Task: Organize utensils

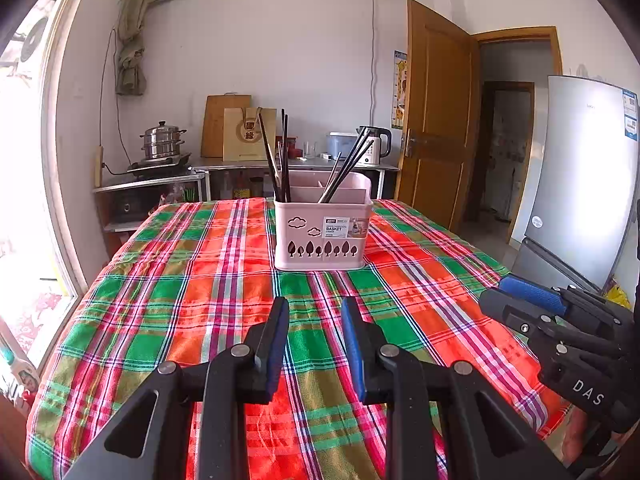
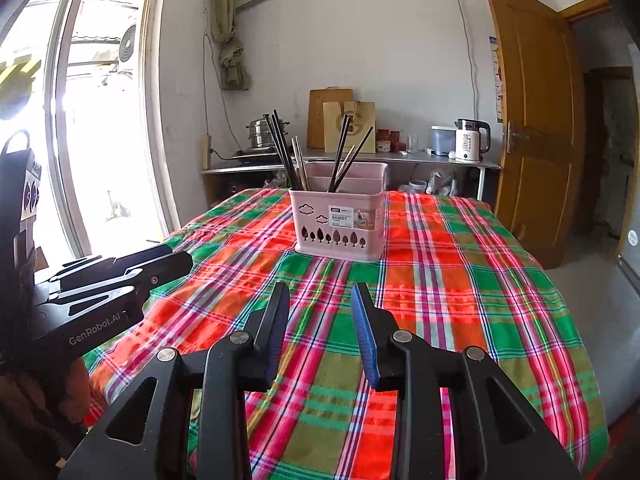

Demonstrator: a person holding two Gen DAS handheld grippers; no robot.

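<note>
Left gripper [image 1: 315,312]: you are holding it part open, nothing between the pads.
Right gripper [image 2: 320,298]: you are keeping it part open too, empty.
Basket [image 1: 320,236]: it is standing on the plaid-covered worktop [image 1: 168,320], straight ahead of both grippers, well apart.
Chopsticks [image 1: 285,152]: they are leaning upright in two compartments, long axes near vertical.
Nearer hand: neither clearly; the pictures are not settling it.

White walls, sunlit window [image 2: 100,120], wooden door [image 1: 438,120], grey fridge [image 1: 580,176].
</note>
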